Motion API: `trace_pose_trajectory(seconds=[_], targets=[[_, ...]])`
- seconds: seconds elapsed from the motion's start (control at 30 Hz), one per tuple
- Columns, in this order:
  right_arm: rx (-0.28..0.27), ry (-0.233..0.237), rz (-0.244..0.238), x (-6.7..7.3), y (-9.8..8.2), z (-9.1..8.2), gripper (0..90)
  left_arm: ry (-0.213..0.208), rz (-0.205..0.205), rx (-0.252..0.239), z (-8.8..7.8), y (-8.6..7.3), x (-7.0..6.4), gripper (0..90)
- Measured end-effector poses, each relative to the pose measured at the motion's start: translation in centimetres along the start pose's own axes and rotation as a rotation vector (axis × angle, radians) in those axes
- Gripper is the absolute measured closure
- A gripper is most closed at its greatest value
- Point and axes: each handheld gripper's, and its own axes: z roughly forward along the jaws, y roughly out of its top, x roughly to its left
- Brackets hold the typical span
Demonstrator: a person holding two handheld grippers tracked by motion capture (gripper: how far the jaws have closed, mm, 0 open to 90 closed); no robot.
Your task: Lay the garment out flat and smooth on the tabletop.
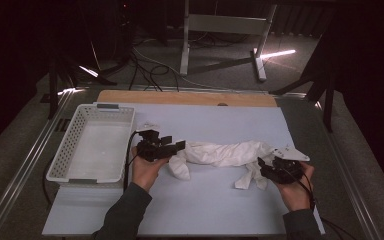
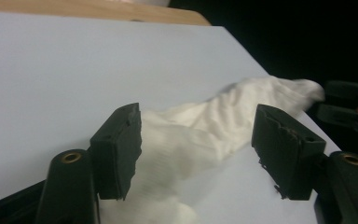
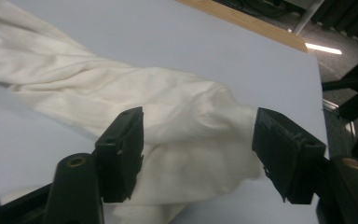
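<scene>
Across the middle of the pale blue table top [image 1: 215,205] lies one white cloth [image 1: 220,152] — twisted into a long rope running left to right, with loose ends bunched at each side. One white plastic basket [image 1: 93,145] sits at the left edge of the table, just left of the left gripper [image 1: 172,148]. Two grippers are at work, one in each hand. At the cloth's left end, the left gripper has its jaws spread apart; the cloth lies between them in the left gripper view, and the pads do not press on it. At the cloth's right end, the right gripper [image 1: 265,166] also stands with jaws spread — the bunched cloth sits between them unpinched. One wooden strip [image 1: 187,97] borders the far edge.
</scene>
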Motion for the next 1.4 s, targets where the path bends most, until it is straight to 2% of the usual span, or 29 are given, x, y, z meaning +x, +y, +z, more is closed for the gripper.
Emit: trace_pose_trajectory(seconds=[0.13,0.27,0.4,0.53,0.57,0.6,0.63,0.7,0.73,0.8,0.87,0.9,0.93,1.03,1.07,1.1,1.27,1.33,1.4], targets=[[-0.022,0.028,-0.006,0.7,-0.2,-0.7,33.0,-0.048,0.056,-0.011,-0.2,-0.6,-1.7,33.7],[-0.019,0.057,-0.033,1.5,-0.5,-1.0,33.0,-0.076,0.085,0.027,0.2,-1.5,-2.9,34.7],[-0.021,0.073,-0.047,2.1,-0.6,-1.1,33.0,-0.066,0.097,0.081,1.1,-2.8,-3.4,35.1],[-0.026,0.082,-0.059,2.4,-0.7,-1.0,33.0,-0.05,0.094,0.143,2.3,-4.3,-3.2,34.7],[-0.027,0.083,-0.059,2.5,-0.7,-1.0,33.1,-0.039,0.099,0.162,2.7,-4.7,-3.0,34.7],[-0.028,0.087,-0.057,2.5,-0.6,-1.0,33.1,-0.005,0.099,0.206,3.3,-5.0,-2.6,34.7],[-0.028,0.091,-0.055,2.6,-0.6,-1.0,33.4,0.015,0.098,0.229,3.7,-5.2,-2.2,33.9],[-0.027,0.095,-0.054,2.7,-0.6,-0.8,33.4,0.05,0.089,0.251,4.4,-5.4,-1.4,33.3],[-0.027,0.095,-0.054,2.7,-0.6,-0.8,33.4,0.05,0.089,0.251,4.4,-5.4,-1.4,32.7],[-0.013,0.106,-0.061,2.8,-0.6,-0.5,34.2,0.097,0.081,0.252,4.8,-5.2,-0.5,32.2],[-0.005,0.116,-0.06,2.8,-0.7,-0.1,35.1,0.136,0.095,0.261,5.0,-5.1,-0.2,31.4],[-0.005,0.116,-0.06,2.8,-0.7,-0.1,35.1,0.136,0.095,0.261,5.0,-5.1,-0.2,31.0],[0.001,0.124,-0.05,2.8,-0.8,0.1,35.8,0.154,0.096,0.269,5.2,-5.1,-0.1,31.0],[0.044,0.144,-0.035,2.8,-1.2,1.4,37.7,0.216,0.111,0.269,5.6,-5.0,0.1,25.8],[0.044,0.144,-0.035,2.8,-1.2,1.4,37.7,0.216,0.111,0.269,5.6,-5.0,0.1,24.6],[0.067,0.147,-0.039,2.8,-1.4,2.1,39.0,0.237,0.118,0.267,5.7,-5.0,0.2,23.6],[0.102,0.16,-0.046,2.9,-1.6,2.7,42.9,0.283,0.122,0.257,5.8,-5.0,0.5,20.7],[0.125,0.17,-0.056,3.0,-1.7,3.0,46.0,0.298,0.138,0.268,5.8,-5.1,0.4,20.9],[0.144,0.18,-0.065,3.1,-1.9,3.2,49.8,0.343,0.164,0.299,5.9,-5.2,0.3,24.8]])
